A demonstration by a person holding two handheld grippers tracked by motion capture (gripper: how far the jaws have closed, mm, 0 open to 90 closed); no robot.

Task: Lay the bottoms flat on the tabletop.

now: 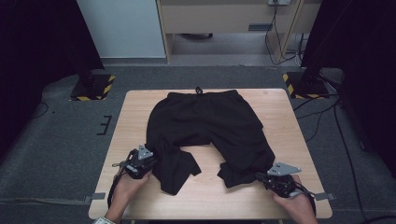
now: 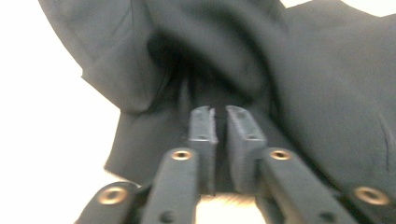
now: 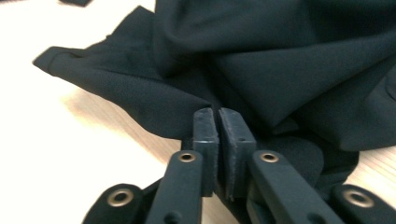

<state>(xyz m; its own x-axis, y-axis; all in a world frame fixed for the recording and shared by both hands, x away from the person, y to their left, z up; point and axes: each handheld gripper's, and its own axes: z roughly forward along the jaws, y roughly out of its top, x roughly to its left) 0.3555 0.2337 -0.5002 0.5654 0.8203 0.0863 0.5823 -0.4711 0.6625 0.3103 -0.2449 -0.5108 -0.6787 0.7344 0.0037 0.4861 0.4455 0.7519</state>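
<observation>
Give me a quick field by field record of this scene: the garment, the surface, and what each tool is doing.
garment: black pants, spread out, waistband at the far edge, both legs bunched up toward the person
surface: light wooden table
left tool: at the edge of the left leg, jaws nearly together, a narrow gap between them; whether they pinch cloth I cannot tell
right tool: at the right leg's end, jaws nearly closed against the fabric's edge
hands: one behind each tool, at the near edge
</observation>
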